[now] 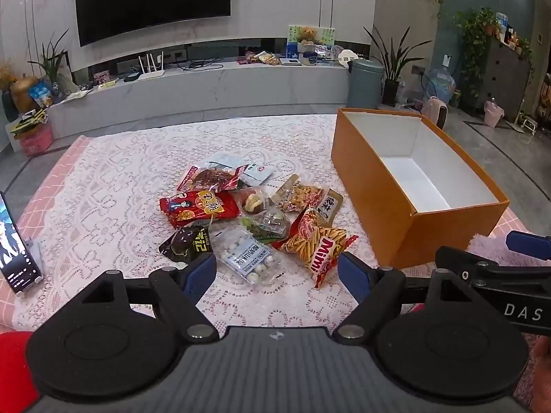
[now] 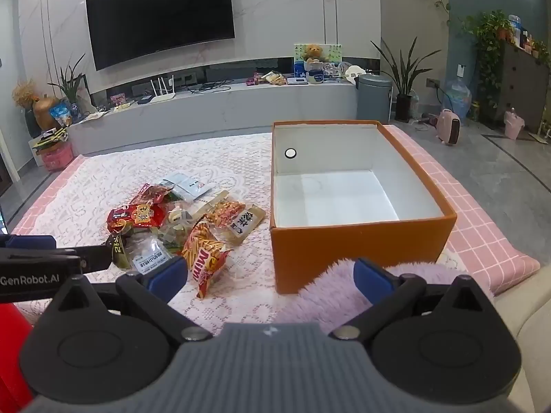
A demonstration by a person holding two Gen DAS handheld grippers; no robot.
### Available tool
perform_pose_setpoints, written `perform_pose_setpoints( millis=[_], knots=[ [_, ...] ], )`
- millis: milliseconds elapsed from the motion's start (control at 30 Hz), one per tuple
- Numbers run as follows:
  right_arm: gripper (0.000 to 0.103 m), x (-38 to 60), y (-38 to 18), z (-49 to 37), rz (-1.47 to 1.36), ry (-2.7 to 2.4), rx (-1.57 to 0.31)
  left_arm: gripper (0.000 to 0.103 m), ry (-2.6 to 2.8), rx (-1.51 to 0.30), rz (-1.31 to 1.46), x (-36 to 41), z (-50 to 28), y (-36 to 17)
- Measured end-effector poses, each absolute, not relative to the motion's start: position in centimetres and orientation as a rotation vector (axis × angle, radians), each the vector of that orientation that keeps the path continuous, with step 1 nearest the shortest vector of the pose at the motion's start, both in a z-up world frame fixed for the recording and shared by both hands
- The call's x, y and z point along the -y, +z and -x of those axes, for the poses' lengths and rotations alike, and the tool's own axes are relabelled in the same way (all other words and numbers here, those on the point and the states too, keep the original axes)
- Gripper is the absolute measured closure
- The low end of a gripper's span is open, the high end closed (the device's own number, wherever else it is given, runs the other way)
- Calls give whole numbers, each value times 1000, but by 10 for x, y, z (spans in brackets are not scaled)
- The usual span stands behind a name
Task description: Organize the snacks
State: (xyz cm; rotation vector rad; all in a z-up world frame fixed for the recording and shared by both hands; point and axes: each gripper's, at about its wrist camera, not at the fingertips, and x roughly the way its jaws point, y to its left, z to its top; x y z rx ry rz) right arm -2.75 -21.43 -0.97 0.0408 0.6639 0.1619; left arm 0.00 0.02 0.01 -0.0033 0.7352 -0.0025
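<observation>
A pile of snack packets lies on the lace-covered table: a red Mimi stick-snack bag (image 1: pixel 318 246) (image 2: pixel 206 261), a clear bag of white candies (image 1: pixel 249 254), a black packet (image 1: pixel 187 242), a red bag (image 1: pixel 199 208) (image 2: pixel 137 216) and several others. An open orange box (image 1: pixel 413 179) (image 2: pixel 358 227) with a white, empty inside stands to the right of the pile. My left gripper (image 1: pixel 277 277) is open, hovering just in front of the pile. My right gripper (image 2: pixel 272 275) is open in front of the box's near wall.
A phone on a stand (image 1: pixel 15 244) sits at the table's left edge. A fluffy purple mat (image 2: pixel 330 292) lies before the box. The right gripper's side shows at the right of the left wrist view (image 1: pixel 499 275). A TV cabinet (image 1: pixel 206 93) and bin (image 1: pixel 365 82) stand behind.
</observation>
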Motion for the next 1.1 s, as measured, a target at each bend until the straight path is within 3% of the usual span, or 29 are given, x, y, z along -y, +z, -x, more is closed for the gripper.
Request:
perform_pose_setpoints(
  millis=[1100],
  knots=[
    [3, 212, -11, 26, -35, 155, -693, 9, -6, -747, 27, -4, 0, -1]
  ],
)
